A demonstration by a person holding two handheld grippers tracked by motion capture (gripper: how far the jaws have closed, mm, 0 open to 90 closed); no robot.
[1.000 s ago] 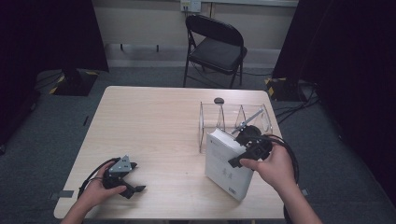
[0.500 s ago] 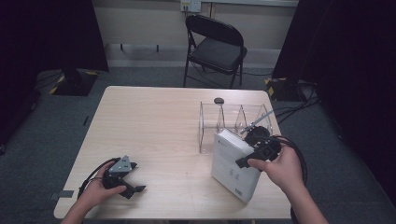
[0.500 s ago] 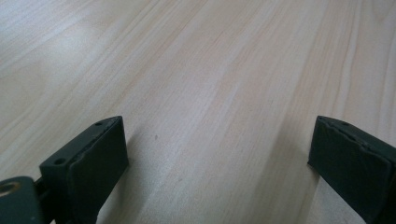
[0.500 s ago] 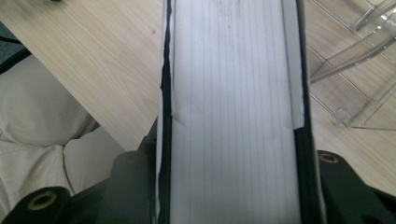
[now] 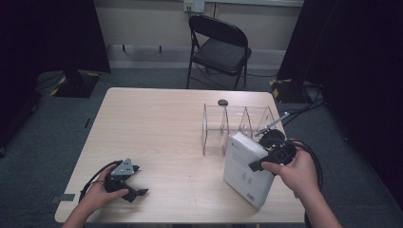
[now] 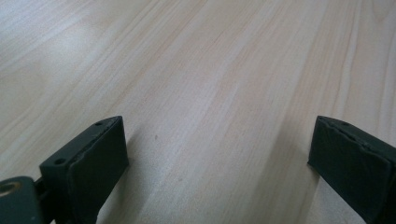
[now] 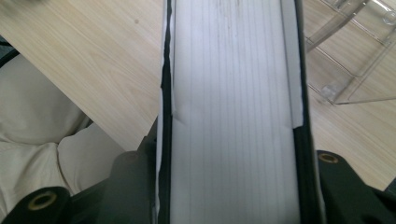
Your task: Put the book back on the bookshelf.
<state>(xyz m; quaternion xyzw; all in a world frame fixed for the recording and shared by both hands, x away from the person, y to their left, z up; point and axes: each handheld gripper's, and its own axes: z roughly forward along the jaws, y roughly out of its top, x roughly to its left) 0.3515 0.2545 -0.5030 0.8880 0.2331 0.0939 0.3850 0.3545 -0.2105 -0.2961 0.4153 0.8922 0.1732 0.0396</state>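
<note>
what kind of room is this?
Probably a lab or studio set up for recording: black curtains at both sides, one wooden table on grey carpet, a folding chair, and cables across the floor.

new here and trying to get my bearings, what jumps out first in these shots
The white book at the table's near right stands out first: the right gripper is clamped on it, holding it tilted just in front of the clear acrylic divider rack. At the near left, the left gripper rests on the bare wooden table, jaws open. A black folding chair stands beyond.
</note>
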